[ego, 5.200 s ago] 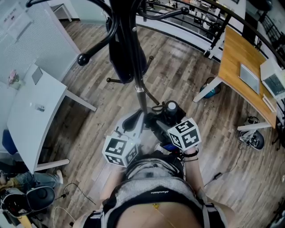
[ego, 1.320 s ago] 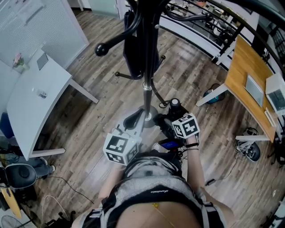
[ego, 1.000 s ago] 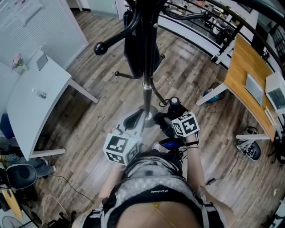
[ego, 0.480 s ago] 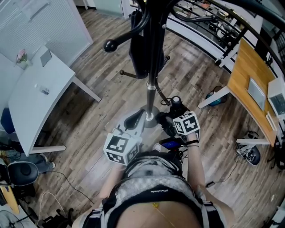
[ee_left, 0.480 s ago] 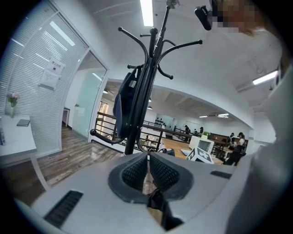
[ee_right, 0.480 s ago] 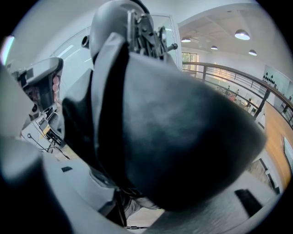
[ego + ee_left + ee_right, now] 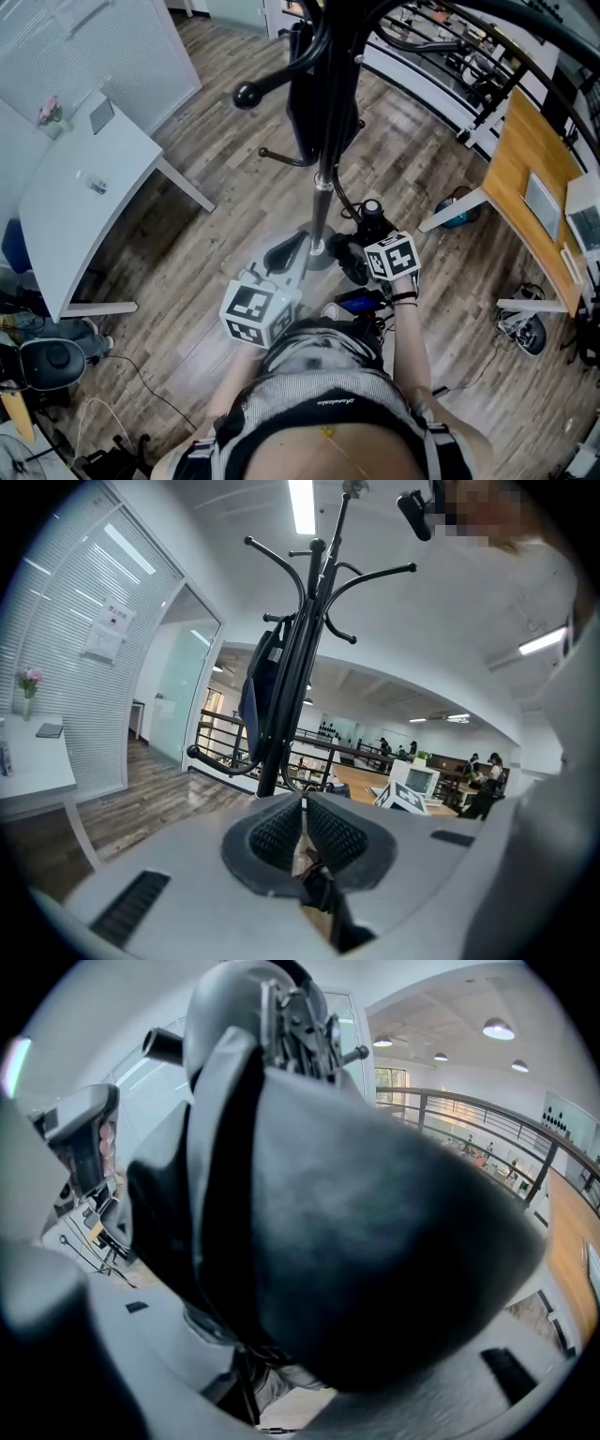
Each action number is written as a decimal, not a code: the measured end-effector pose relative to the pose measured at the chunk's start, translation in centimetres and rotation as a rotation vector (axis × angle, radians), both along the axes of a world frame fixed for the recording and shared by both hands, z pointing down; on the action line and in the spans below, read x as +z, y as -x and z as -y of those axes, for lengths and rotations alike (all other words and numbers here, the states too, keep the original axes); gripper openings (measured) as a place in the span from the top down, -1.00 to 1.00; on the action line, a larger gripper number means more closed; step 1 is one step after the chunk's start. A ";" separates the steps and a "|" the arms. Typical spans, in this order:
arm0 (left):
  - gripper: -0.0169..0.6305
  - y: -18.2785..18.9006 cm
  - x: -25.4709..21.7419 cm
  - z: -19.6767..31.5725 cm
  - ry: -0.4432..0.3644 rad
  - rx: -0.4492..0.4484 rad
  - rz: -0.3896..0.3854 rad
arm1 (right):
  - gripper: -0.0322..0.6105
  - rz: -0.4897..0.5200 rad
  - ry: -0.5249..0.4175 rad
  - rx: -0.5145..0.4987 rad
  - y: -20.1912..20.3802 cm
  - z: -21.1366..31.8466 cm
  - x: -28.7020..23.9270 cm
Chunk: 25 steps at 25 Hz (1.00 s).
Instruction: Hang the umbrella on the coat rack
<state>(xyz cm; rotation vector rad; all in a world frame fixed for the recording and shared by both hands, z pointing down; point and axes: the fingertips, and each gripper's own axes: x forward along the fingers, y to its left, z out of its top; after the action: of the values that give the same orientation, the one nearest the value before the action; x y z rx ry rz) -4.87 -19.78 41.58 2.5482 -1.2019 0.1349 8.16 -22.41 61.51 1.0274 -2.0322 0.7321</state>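
The black coat rack [image 7: 322,178] stands just ahead of me, its hooks spreading overhead in the left gripper view [image 7: 309,583]. A dark blue bag or garment [image 7: 317,103] hangs on it. The folded black umbrella [image 7: 361,248] is low beside the pole, round end [image 7: 372,207] forward, and my right gripper [image 7: 364,251] is shut on it. Its black fabric [image 7: 356,1241] fills the right gripper view and hides the jaws. My left gripper [image 7: 286,253] is shut on nothing, pads together [image 7: 302,832], pointing up at the rack.
A white table [image 7: 66,206] stands at the left. At the right are a wooden desk [image 7: 525,178] with laptops and shoes [image 7: 525,328] on the floor. A black railing [image 7: 441,56] runs behind the rack. Cables lie on the wooden floor at lower left.
The head view has drifted, so the rack sits further right in frame. My right gripper with the umbrella has edged slightly forward toward the pole. The left gripper has barely moved.
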 end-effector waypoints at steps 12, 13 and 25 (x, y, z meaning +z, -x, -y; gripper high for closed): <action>0.90 0.3 -0.2 0.2 -0.001 -0.006 0.008 | 0.07 0.014 -0.006 -0.024 1.1 1.5 0.1; 0.90 0.3 -0.2 0.2 -0.001 -0.006 0.008 | 0.07 0.016 -0.005 -0.024 1.2 1.7 0.2; 0.90 0.8 -0.1 0.3 0.002 -0.008 0.006 | 0.07 0.042 0.010 -0.017 2.0 2.7 1.5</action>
<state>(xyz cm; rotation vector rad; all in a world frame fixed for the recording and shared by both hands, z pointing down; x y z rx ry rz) -5.65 -20.11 41.51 2.5426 -1.2140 0.1417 6.13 -25.08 63.05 0.9957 -2.0681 0.7604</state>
